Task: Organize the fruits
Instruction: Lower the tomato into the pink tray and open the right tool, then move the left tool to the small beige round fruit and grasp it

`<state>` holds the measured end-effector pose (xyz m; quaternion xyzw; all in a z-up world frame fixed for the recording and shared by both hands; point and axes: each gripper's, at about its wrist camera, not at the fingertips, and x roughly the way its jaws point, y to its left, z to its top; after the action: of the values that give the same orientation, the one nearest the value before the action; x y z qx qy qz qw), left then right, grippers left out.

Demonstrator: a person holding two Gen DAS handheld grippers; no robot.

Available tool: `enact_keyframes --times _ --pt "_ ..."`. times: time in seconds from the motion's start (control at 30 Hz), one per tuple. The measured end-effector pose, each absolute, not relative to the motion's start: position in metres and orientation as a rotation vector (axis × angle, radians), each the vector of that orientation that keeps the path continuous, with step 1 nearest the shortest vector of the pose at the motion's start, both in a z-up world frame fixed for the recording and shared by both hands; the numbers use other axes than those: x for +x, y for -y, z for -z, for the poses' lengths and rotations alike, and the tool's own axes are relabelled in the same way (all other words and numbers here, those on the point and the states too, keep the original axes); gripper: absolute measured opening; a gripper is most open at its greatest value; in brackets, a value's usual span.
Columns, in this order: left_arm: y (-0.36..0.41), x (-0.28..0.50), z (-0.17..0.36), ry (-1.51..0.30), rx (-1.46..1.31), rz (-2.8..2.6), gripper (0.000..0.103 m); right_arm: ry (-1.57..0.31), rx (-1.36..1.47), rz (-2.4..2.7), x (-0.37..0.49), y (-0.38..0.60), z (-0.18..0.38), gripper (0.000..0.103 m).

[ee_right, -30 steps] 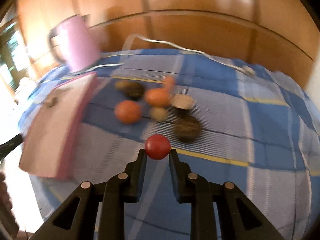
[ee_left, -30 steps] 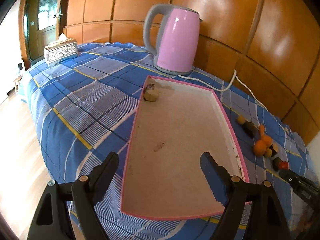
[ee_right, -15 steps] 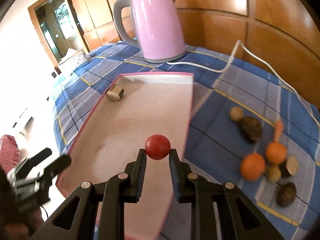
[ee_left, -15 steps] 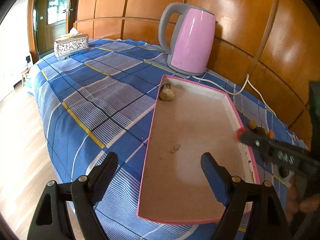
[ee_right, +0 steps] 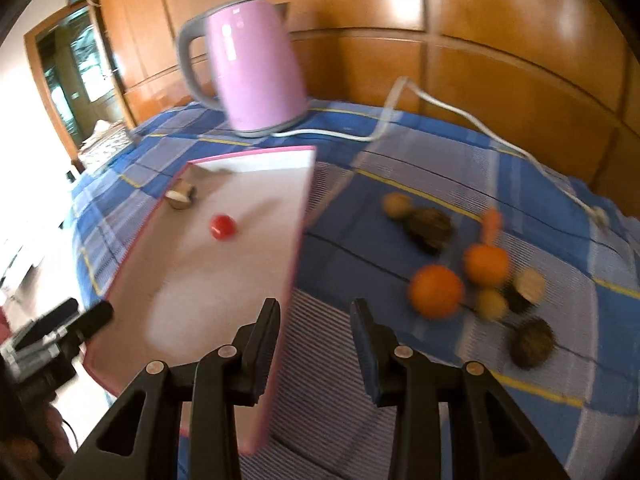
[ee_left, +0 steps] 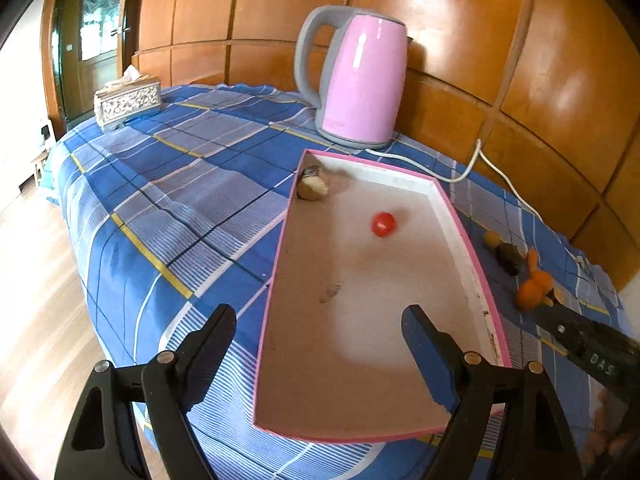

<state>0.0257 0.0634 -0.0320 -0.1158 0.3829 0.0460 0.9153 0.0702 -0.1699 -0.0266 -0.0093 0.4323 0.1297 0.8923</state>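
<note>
A pink-rimmed tray lies on the blue plaid cloth. In it are a small red fruit and a cut brown fruit at the far left corner. More fruits lie on the cloth right of the tray: two oranges, dark brown ones and pale ones; an orange also shows in the left wrist view. My left gripper is open and empty over the tray's near end. My right gripper is open and empty above the tray's right rim.
A pink kettle stands behind the tray, its white cord trailing right. A tissue box sits at the far left. Wooden wall panels run behind. The bed edge and floor lie to the left.
My right gripper opened and let go of the red fruit, which now lies in the tray. The gripper then drew back right, off the tray.
</note>
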Motion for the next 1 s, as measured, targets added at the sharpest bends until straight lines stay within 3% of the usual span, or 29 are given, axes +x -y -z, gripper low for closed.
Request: enact_keyframes --times 0.27,1.0 --pt "-0.044 0.019 0.024 -0.781 -0.19 -0.048 0.085 -0.844 -0.011 -0.023 0.035 0.237 0.027 0.049" --pt "0.002 0.009 0.016 -0.789 -0.069 0.059 0.086 -0.807 0.097 0.29 -0.005 0.337 0.052 0.057"
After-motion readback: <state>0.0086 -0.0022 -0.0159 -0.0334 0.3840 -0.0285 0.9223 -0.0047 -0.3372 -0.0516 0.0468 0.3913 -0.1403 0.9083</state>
